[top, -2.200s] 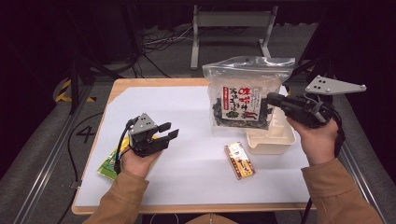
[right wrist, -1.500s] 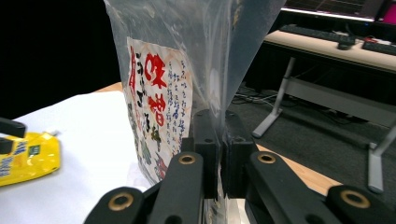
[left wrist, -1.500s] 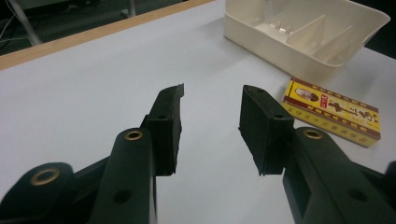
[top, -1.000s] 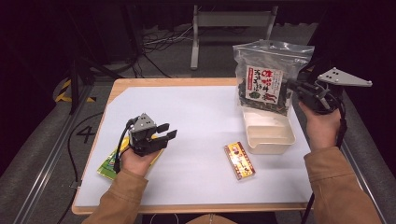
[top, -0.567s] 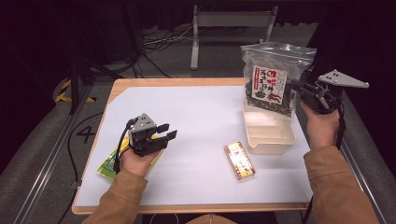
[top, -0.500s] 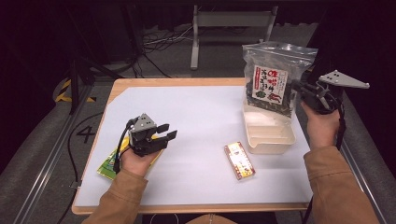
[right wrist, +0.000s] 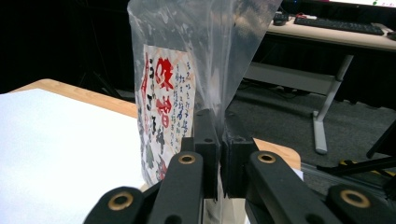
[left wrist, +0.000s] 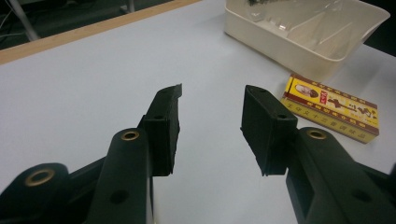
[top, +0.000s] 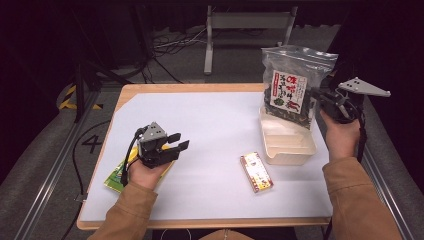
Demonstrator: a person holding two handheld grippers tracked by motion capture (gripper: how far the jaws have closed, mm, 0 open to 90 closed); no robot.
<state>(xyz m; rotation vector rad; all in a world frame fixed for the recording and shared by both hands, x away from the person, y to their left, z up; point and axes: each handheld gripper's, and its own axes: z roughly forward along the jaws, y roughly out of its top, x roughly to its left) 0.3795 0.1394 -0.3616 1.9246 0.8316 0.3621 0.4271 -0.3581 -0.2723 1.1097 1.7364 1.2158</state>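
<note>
Hanging upright over cream tray point(top: 287, 145), clear snack bag point(top: 291, 85) held by side edge, bottom at tray's far end, probably so it can drop in standing. Right gripper point(top: 320, 98) jaws pressed together, pinching bag's plastic seam; grip at edge keeps label visible, contents settled low. Left gripper point(top: 175, 141) idle near table's left, jaws spread, nothing between. Small yellow-red box point(top: 256, 171) on white table point(top: 220, 120) just beside tray. Green-yellow packet point(top: 116, 176) under left hand.

This looks like a lab or studio recording space. A wooden table point(top: 150, 92) covered by a white sheet point(top: 220, 130) stands on grey carpet, with loose cables point(top: 170, 47) and dark stands at the far left. At the far right, a desk with a keyboard point(right wrist: 345, 25) sits in the dim background.
</note>
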